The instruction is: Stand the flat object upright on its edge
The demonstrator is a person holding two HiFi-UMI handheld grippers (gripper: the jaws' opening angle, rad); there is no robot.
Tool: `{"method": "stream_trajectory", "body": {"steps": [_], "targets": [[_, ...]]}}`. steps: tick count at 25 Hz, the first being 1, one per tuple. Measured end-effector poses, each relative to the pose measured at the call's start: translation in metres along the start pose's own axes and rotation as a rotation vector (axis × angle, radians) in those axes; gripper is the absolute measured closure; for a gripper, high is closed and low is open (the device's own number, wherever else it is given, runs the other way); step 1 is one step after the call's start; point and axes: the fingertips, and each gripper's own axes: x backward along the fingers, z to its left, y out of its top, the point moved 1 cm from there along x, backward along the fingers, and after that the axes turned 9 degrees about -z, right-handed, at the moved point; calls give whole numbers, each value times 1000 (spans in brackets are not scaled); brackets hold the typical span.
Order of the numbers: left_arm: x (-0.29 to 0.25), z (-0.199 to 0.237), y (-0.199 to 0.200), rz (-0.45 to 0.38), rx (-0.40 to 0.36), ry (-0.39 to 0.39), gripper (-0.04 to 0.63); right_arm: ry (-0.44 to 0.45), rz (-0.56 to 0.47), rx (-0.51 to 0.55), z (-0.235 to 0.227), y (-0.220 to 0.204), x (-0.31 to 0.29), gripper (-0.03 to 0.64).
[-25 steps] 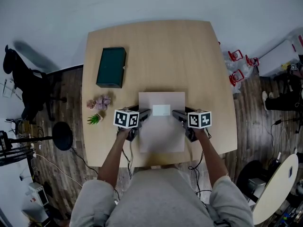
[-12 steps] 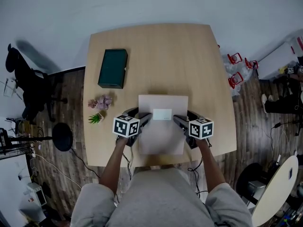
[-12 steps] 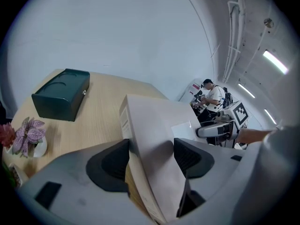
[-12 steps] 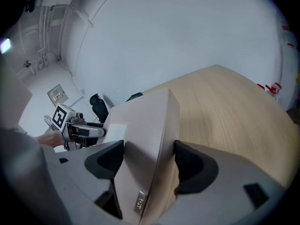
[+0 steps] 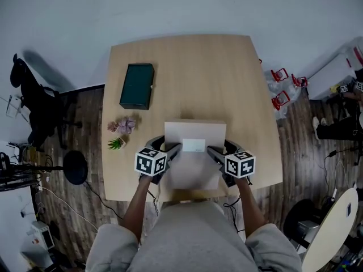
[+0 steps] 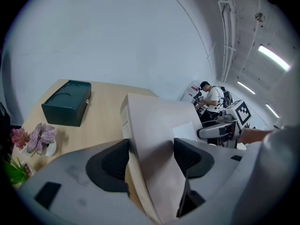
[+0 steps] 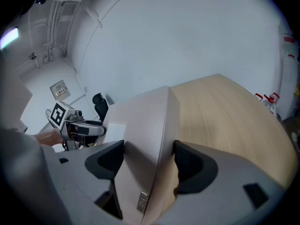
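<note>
A flat grey box [image 5: 194, 162] with a white label lies tilted over the near part of the wooden table [image 5: 187, 72], its far edge raised. My left gripper [image 5: 173, 150] is shut on the box's left edge and my right gripper [image 5: 214, 152] is shut on its right edge. In the left gripper view the box [image 6: 150, 130] rises slanted between the two black pads of the left gripper [image 6: 150, 158]. The right gripper view shows the box [image 7: 145, 125] clamped the same way in the right gripper [image 7: 149, 161]. The box's underside is hidden.
A dark green case [image 5: 136, 86] lies at the table's far left, also seen as the green case [image 6: 66, 102]. Two small potted plants [image 5: 122, 124] stand at the left edge near my left gripper. Red-handled items [image 5: 279, 89] lie on the floor to the right.
The box has tipped up: its far edge has risen, so it looks shorter from above. Both grippers have kept their hold and drawn slightly toward the person.
</note>
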Motion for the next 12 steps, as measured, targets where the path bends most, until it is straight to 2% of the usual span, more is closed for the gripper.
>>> {"method": "stream_trajectory", "body": {"steps": [12], "targets": [[12,-2,50,-96,-46,4,311,-7,-94,118,14,52,7,287]]}}
